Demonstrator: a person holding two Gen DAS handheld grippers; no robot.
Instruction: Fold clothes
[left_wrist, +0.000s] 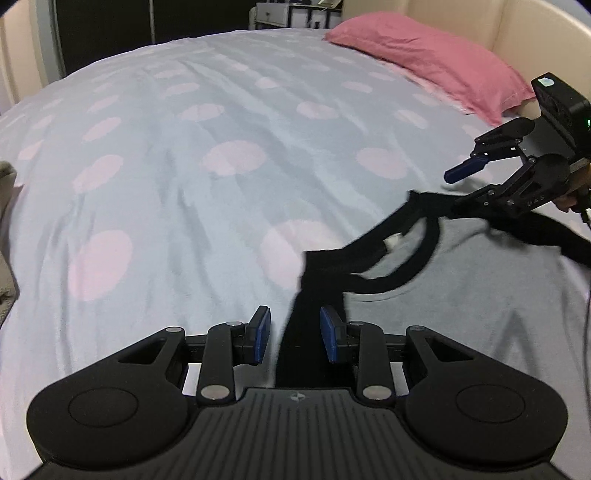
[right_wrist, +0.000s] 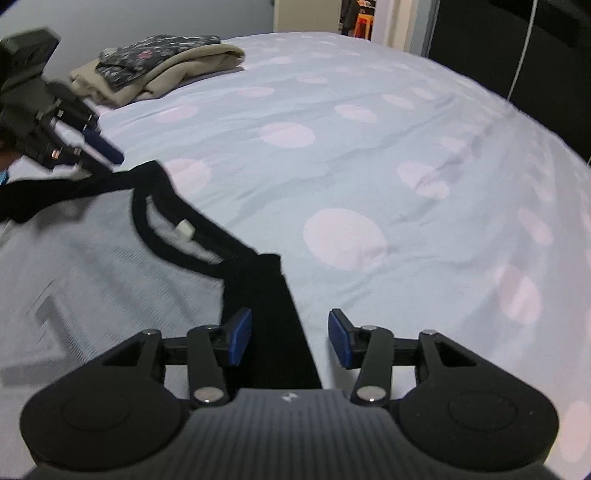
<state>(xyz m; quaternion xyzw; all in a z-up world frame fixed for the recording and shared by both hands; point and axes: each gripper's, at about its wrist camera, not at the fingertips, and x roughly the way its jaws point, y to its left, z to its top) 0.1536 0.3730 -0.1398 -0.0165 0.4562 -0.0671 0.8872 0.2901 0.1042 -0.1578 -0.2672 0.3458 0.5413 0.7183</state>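
Note:
A grey T-shirt with black collar and black sleeves (left_wrist: 461, 273) lies on the bed, front up; it also shows in the right wrist view (right_wrist: 92, 266). My left gripper (left_wrist: 295, 334) is open, its blue pads on either side of the black shoulder strip (left_wrist: 314, 280). My right gripper (right_wrist: 290, 338) is open over the other black shoulder strip (right_wrist: 266, 295). Each gripper shows in the other's view, at the far right in the left wrist view (left_wrist: 469, 184) and at the far left in the right wrist view (right_wrist: 92, 151). A white neck label (right_wrist: 184, 232) sits inside the collar.
The bed cover (left_wrist: 221, 155) is pale blue with pink dots. A pink pillow (left_wrist: 436, 59) lies at the headboard. A stack of folded clothes (right_wrist: 155, 66) sits at the bed's far corner. Dark furniture stands beyond the bed.

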